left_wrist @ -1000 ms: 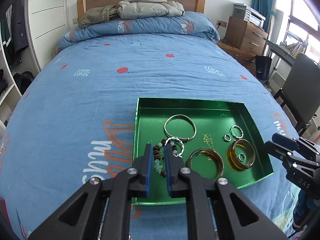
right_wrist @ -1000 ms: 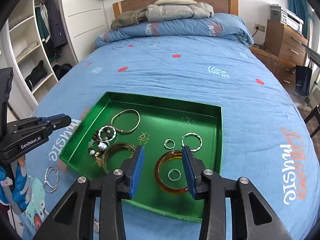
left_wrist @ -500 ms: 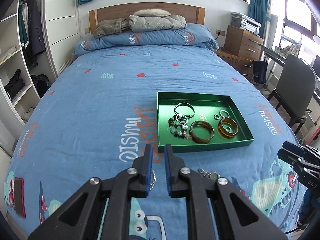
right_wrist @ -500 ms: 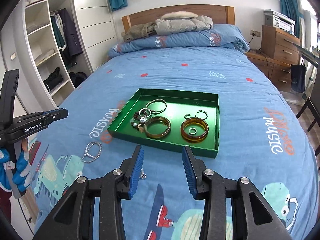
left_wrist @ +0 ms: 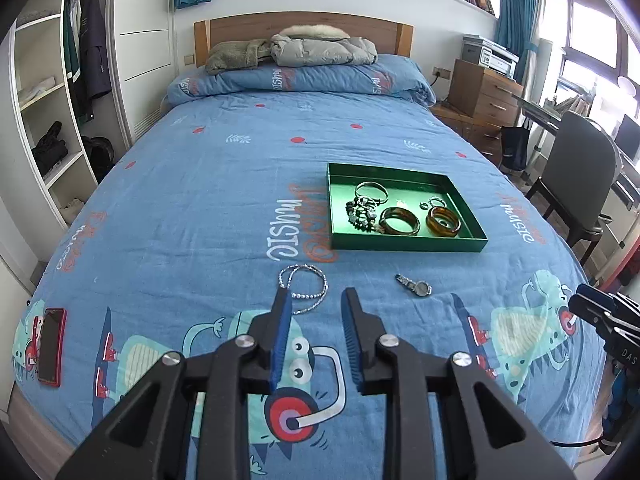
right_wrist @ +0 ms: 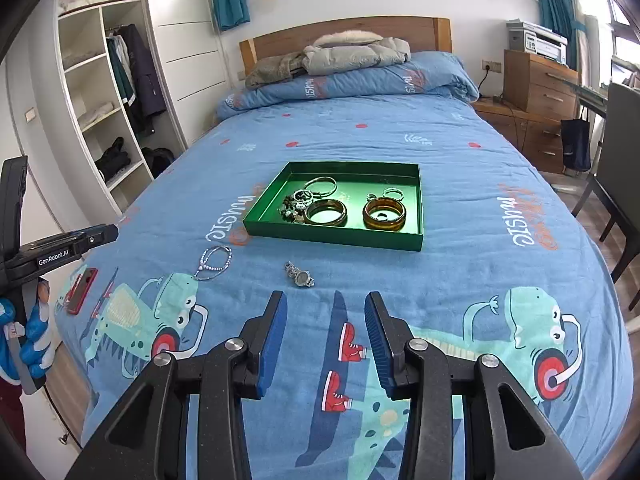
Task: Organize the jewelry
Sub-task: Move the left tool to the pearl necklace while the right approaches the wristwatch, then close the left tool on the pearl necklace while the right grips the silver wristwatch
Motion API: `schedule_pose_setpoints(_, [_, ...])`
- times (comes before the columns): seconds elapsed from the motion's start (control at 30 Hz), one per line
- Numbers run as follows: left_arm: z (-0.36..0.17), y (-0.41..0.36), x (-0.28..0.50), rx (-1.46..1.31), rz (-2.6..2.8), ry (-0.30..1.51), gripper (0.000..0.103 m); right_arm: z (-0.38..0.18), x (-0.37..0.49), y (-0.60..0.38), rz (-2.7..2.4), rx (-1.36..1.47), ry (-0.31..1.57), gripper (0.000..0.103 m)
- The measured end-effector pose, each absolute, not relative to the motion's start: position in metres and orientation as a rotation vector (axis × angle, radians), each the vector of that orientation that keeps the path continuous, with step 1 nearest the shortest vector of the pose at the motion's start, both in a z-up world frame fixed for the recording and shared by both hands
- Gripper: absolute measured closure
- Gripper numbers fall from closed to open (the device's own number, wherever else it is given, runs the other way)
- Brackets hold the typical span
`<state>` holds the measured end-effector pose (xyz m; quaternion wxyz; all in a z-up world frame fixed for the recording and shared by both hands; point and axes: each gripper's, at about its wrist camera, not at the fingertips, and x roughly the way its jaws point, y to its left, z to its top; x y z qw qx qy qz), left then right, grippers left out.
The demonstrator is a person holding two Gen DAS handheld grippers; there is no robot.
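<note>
Left gripper (left_wrist: 314,300) opening, empty; right gripper (right_wrist: 326,304) released, short of tray (right_wrist: 332,236) edge.

Bed (left_wrist: 200,208), blue printed cover. On it: green tray (left_wrist: 404,242), bead necklace (left_wrist: 306,288), watch (left_wrist: 416,286), red phone (left_wrist: 51,346). Jackets (left_wrist: 296,50) on folded duvet at headboard.

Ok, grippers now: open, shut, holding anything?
Left gripper: jaws opening, nothing between them.
Right gripper: open, empty.

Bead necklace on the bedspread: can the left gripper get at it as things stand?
Probably yes. The bead necklace lies alone just ahead of the left gripper, whose jaws are opening and empty, with nothing between them.
</note>
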<state>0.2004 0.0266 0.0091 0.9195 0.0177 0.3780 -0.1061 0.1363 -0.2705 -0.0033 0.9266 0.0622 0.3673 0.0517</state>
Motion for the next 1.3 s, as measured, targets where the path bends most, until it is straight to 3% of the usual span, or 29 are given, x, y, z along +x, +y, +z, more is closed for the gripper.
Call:
schedule_pose_setpoints(0.13, [0.013, 0.035, 0.186, 0.037, -0.209, 0.762, 0.068, 0.002, 0.118, -0.267, 0.11, 0.109, 0.741, 0.061])
schedule_pose_setpoints(0.57, [-0.011, 0.05, 0.199, 0.014, -0.184, 0.782, 0.068, -0.016, 0.129, -0.268, 0.124, 0.124, 0.769, 0.061])
schedule_pose_setpoints(1.3, [-0.133, 0.039, 0.31, -0.056, -0.152, 0.963, 0.067, -0.119, 0.245, -0.228, 0.303, -0.009, 0.917, 0.058])
